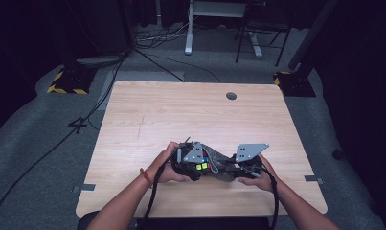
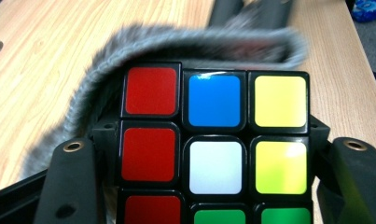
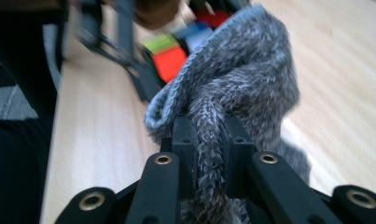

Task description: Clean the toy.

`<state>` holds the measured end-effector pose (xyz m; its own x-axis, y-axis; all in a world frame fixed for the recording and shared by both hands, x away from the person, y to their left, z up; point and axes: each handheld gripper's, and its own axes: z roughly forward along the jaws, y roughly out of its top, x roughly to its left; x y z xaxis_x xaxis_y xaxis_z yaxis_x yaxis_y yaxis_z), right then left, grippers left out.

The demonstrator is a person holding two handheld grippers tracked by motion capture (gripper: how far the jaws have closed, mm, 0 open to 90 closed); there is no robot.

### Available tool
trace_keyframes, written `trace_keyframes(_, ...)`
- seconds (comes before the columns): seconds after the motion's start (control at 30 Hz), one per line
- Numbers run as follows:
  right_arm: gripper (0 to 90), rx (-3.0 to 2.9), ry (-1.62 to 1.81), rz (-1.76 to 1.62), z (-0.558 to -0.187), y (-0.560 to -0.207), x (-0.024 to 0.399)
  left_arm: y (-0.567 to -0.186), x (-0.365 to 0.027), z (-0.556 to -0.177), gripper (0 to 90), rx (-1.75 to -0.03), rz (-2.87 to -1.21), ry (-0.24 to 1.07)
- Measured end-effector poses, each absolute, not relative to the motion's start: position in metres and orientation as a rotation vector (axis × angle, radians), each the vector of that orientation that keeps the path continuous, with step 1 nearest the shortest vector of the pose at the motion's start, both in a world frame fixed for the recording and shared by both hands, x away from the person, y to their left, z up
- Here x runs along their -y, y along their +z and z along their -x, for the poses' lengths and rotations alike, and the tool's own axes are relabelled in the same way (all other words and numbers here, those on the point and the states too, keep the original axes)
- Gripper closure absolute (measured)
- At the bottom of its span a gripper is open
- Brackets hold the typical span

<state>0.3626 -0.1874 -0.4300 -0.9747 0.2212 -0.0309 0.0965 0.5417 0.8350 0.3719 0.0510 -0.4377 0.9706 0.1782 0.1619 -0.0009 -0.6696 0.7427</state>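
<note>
A colour puzzle cube (image 2: 216, 144) with red, blue, yellow, white and green stickers sits between the jaws of my left gripper (image 2: 213, 186), which is shut on it. The cube (image 1: 202, 166) lies at the mouth of a grey knitted sock (image 2: 176, 44). My right gripper (image 3: 208, 154) is shut on a fold of that sock (image 3: 241, 79), pinching the fabric between its pads. In the high view both grippers meet near the table's front edge, left gripper (image 1: 190, 165) and right gripper (image 1: 243, 167), with the sock (image 1: 221, 165) stretched between them.
The wooden table (image 1: 181, 115) stretches away beyond the hands, with a round cable port (image 1: 231, 96) at the back. Cables (image 1: 61, 139) run over the grey floor to the left. A desk frame (image 1: 190, 28) stands behind.
</note>
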Motion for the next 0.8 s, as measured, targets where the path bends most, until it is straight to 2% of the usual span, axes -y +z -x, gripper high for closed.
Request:
trace_keyframes(0.27, 79.3, -2.53, 1.501, -0.264, -0.357, -0.415, 0.181, -0.441, -0.041, -0.362, 33.9, -0.058, -2.323, 0.257)
trace_keyframes(0.47, 79.5, -2.542, 1.374, -0.363, -0.369, -0.424, 0.185, -0.433, -0.047, -0.362, 33.9, -0.06, -2.268, 0.224)
trace_keyframes(0.57, 79.5, -2.593, 1.375, -0.411, -0.375, -0.433, 0.189, -0.427, -0.052, -0.364, 33.9, -0.064, -2.251, 0.251)
trace_keyframes(0.8, 79.5, -2.662, 1.423, -0.359, -0.366, -0.432, 0.19, -0.419, -0.064, -0.368, 33.9, -0.095, -2.193, 0.243)
